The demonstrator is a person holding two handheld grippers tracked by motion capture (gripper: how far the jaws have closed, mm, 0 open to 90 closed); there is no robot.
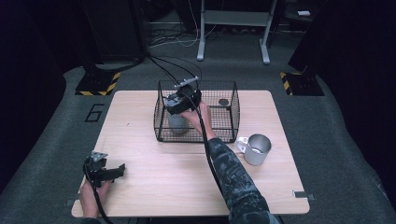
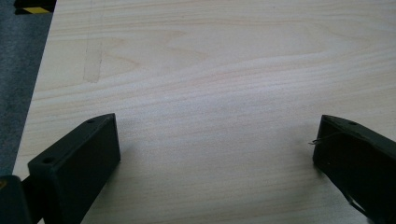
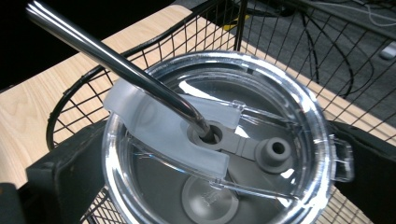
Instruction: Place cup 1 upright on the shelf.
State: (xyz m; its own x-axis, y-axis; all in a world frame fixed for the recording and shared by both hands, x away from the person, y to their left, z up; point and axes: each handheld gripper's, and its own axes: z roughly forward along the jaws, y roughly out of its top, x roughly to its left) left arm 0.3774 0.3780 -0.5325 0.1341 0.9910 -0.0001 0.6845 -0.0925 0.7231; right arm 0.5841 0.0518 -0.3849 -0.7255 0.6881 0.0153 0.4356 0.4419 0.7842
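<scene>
your right gripper (image 1: 180, 103) has its jaws clamped on the lidded tumbler (image 3: 215, 140), held inside the wire basket (image 1: 224, 135), probably to place it. left gripper (image 1: 105, 171) rests with jaws apart on the table (image 2: 224, 70), out of the way.

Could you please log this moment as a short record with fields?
Surface: wooden table
Basket: black wire basket, standing on the table
Tumbler: lidded tumbler with metal straw, inside the basket
Right tongs: jaws on either side of the tumbler
Left tongs: open, holding nothing, low over bare wood
Mug: steel mug, outside the basket, on the table
</scene>
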